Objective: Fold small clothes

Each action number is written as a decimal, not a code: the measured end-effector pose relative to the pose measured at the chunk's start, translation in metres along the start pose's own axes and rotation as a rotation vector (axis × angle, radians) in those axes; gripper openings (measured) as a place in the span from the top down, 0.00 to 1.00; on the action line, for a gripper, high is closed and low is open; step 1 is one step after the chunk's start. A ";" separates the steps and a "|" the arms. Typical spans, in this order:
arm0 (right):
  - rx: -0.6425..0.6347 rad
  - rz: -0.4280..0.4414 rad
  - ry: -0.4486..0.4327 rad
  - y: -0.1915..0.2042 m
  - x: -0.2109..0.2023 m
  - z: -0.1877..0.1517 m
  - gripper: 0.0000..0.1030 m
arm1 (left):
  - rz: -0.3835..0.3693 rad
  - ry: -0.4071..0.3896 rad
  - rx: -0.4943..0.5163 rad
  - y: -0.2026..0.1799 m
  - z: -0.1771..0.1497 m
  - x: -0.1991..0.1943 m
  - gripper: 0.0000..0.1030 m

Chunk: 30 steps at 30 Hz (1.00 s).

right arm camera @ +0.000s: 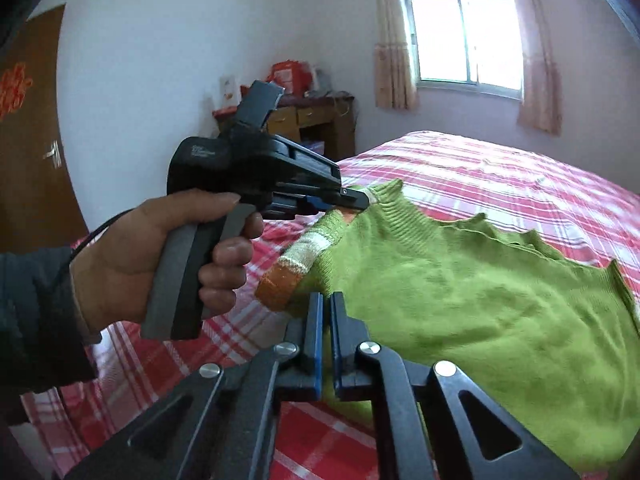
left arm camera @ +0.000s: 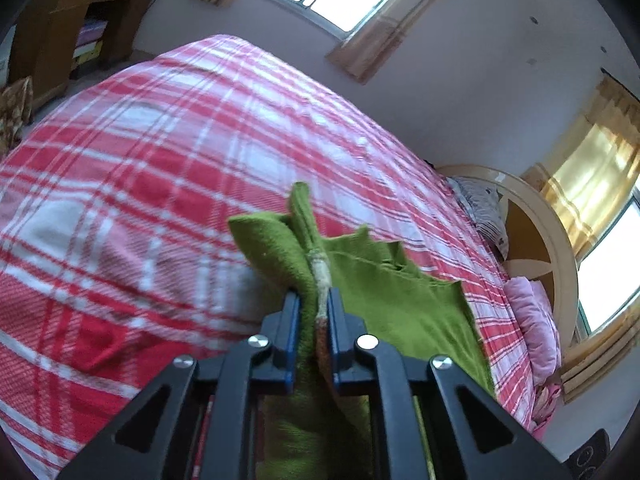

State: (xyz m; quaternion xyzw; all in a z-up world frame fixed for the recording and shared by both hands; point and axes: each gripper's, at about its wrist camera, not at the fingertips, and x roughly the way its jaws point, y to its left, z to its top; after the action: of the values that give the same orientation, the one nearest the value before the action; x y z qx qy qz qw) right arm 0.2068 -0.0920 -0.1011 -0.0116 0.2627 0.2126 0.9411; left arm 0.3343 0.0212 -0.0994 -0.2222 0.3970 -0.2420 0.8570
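A green knitted sweater (left arm camera: 400,304) hangs lifted above the bed's red-and-white checked sheet (left arm camera: 160,160). My left gripper (left arm camera: 314,296) is shut on a bunched fold of it, beside a white-and-orange striped band (left arm camera: 321,276). From the right wrist, the sweater (right arm camera: 480,300) spreads out to the right. Its striped cuff (right arm camera: 288,276) dangles at the left. My right gripper (right arm camera: 325,300) is shut on the sweater's near edge, and green cloth shows between its jaws. A person's hand (right arm camera: 132,256) holds the left gripper (right arm camera: 366,200), which pinches the sweater's upper corner.
The checked sheet (right arm camera: 500,176) covers the whole bed. A round headboard (left arm camera: 532,240), a striped pillow (left arm camera: 480,208) and a pink pillow (left arm camera: 532,320) are at the far right. A wooden desk (right arm camera: 320,120) stands by the wall, with a brown door (right arm camera: 28,140) to its left.
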 end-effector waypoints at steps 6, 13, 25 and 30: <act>0.039 -0.004 -0.021 -0.027 -0.019 0.000 0.98 | -0.029 -0.009 0.030 -0.032 0.004 0.011 0.88; 0.128 -0.006 -0.055 -0.067 -0.044 0.000 0.98 | -0.059 -0.009 0.065 -0.070 0.006 0.022 0.88; 0.284 -0.030 -0.044 -0.133 -0.078 -0.020 1.00 | -0.048 0.052 0.095 -0.104 -0.008 0.062 0.89; 0.360 0.041 -0.024 -0.133 -0.067 -0.030 0.35 | -0.044 0.067 0.108 -0.109 -0.009 0.065 0.89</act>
State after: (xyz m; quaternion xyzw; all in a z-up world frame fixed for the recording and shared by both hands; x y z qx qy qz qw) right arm 0.1942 -0.2439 -0.1055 0.1651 0.2854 0.1816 0.9264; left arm 0.3383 -0.1042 -0.0796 -0.1758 0.4067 -0.2891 0.8486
